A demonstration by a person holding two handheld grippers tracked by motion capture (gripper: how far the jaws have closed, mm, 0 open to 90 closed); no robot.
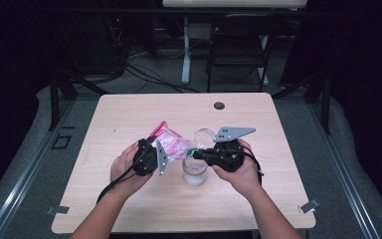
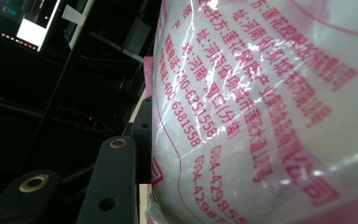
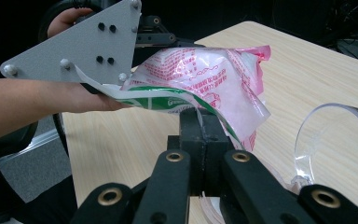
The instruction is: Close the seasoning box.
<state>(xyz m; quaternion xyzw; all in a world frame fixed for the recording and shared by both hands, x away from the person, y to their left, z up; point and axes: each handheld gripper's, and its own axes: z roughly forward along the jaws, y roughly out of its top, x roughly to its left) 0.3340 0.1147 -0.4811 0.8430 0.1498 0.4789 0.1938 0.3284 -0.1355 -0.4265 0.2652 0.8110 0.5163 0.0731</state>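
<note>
Your left tongs (image 1: 155,155) clamp the body of the pink-printed plastic bag (image 1: 171,143), and your right tongs (image 3: 199,122) are shut on its green-striped edge. The bag hangs just above the desk (image 1: 129,114), beside a clear cup (image 1: 195,173).

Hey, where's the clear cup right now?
In the high view the clear cup stands on the table near its front middle, between the two hands, just below the pink-printed plastic bag that both tongs hold.
</note>
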